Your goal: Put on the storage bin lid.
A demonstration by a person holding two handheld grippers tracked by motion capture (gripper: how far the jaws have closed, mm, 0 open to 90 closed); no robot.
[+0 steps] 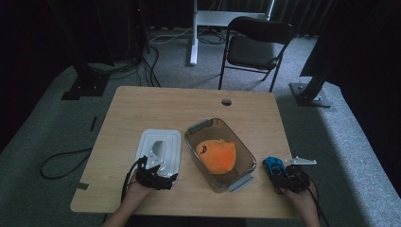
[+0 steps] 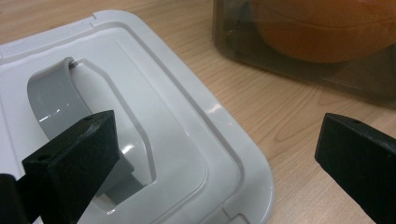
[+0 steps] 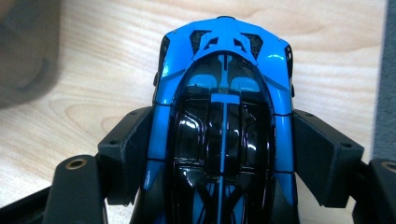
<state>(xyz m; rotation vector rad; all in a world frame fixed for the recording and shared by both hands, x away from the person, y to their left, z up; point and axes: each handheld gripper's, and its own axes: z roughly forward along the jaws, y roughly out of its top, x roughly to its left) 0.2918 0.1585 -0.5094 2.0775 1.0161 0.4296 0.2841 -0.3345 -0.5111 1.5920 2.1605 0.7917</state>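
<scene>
The right hand-held gripper sat near the right end of the table's front edge. Its two black jaws were pressed against both sides of a small toy car, so it was grasping the car. The car was shiny blue and black, and its far end stuck out past the jaws over the wood. In the high view the toy car was just beside the right end of a clear plastic box, low over the table near the front right corner. An orange soft toy lay inside the box, and the box stood about in the middle of the table, a bit toward the front edge. To the left of the box lay a white lid, flat on the table, with a grey handle in its sunken middle. The left hand-held gripper was over the front part of that lid. Its jaws stood wide apart and held nothing; one jaw was over the handle and the other was over the bare wood past the lid's edge. A hand came in from the table's front edge behind it.
</scene>
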